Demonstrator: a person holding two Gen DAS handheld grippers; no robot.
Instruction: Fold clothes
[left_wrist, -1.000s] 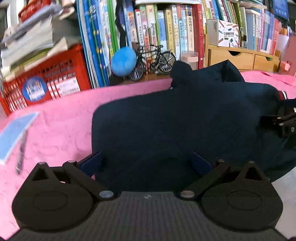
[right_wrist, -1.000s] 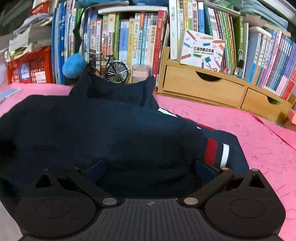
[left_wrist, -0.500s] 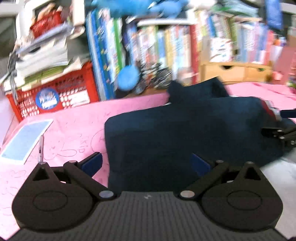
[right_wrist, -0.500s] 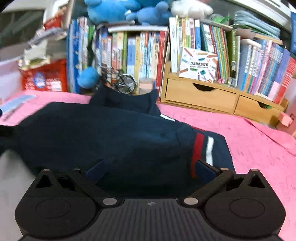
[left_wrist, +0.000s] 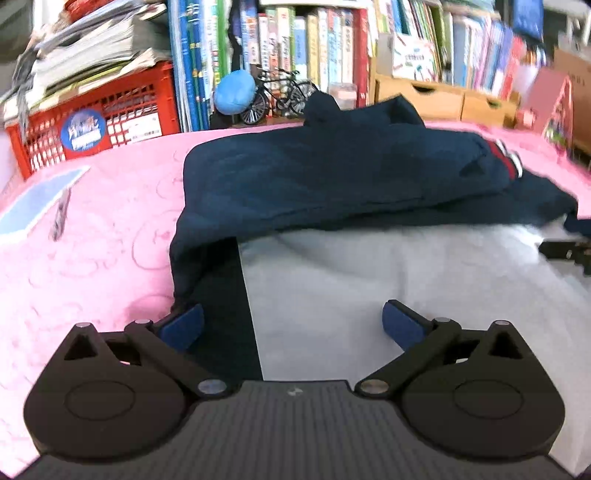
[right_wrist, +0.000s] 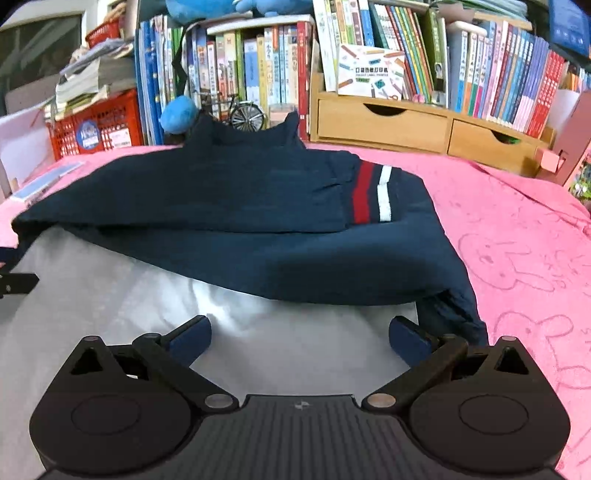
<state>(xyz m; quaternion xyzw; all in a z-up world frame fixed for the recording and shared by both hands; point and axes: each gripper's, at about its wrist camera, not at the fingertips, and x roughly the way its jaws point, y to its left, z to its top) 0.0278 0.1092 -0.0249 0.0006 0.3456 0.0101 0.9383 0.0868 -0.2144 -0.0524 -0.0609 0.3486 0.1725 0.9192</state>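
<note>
A navy garment (left_wrist: 332, 177) lies folded on the pink table cloth (left_wrist: 92, 240), its collar toward the bookshelf. A sleeve with red and white stripes (right_wrist: 369, 195) is laid across its top. Pale grey-white cloth (left_wrist: 388, 277) spreads out from under the navy fold toward me; I cannot tell if it belongs to the same garment. My left gripper (left_wrist: 291, 325) is open just above the near left corner, where a navy edge strip runs between its fingers. Over the white cloth (right_wrist: 184, 314) at the near right corner, my right gripper (right_wrist: 300, 336) also stands open, holding nothing.
Books, a red crate (left_wrist: 96, 125), a wooden drawer unit (right_wrist: 406, 122), a blue ball (left_wrist: 234, 92) and a model bicycle (left_wrist: 284, 96) line the back of the table. A blue notebook with a pen (left_wrist: 48, 199) lies at the left. Pink cloth stretches to the right (right_wrist: 517, 258).
Both grippers have drawn back toward the near edge, still open. The navy cloth that filled the space between the fingers now lies farther off, and white cloth shows in front.
</note>
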